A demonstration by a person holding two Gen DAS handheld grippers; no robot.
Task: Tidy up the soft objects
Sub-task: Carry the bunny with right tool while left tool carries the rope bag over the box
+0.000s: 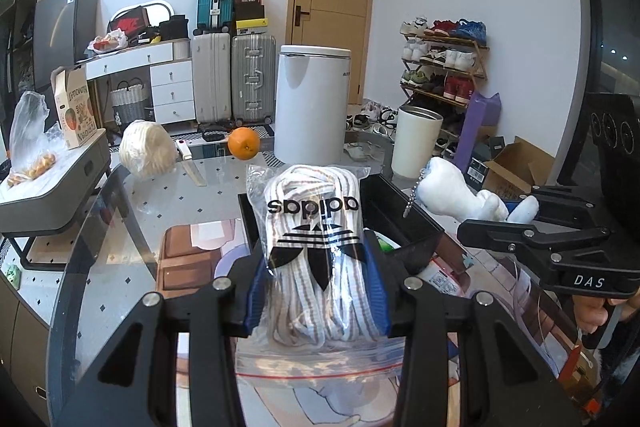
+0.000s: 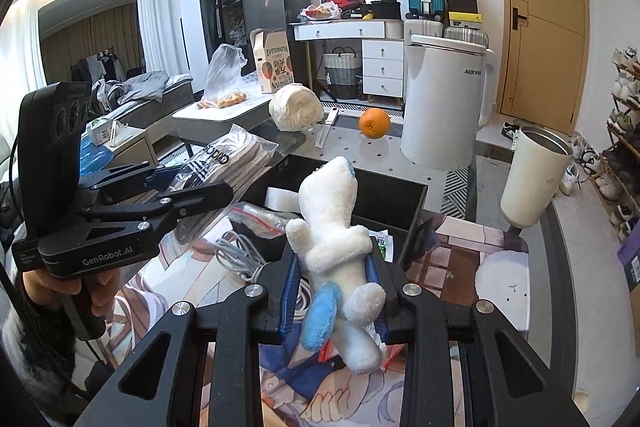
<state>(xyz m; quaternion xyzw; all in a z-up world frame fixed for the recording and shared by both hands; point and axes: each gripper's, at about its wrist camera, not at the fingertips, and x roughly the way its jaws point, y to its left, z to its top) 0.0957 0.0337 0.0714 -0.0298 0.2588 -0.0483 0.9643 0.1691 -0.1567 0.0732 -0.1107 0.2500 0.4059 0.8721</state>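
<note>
Left gripper (image 1: 318, 291) pinches bagged socks (image 1: 314, 227), right gripper (image 2: 334, 291) pinches plush toy (image 2: 340, 247); both held above the black bin (image 2: 412, 211), likely for dropping in.

Glass-topped table (image 1: 120, 211), tile pattern visible through it. Printed anime mat (image 2: 460, 247) covering the near part. On the mat: black open bin (image 2: 384, 195) at centre, grey cable coil (image 2: 240, 251) at its 8 o'clock. On bare glass: orange (image 1: 244, 143) at 12 o'clock from the bin, wrapped white roll (image 1: 146, 149) at 10 o'clock, white knife (image 1: 192, 167) between the two, white AUX appliance (image 2: 444, 99) at 1 o'clock, cream tumbler (image 2: 532, 175) at 3 o'clock near the edge.
</note>
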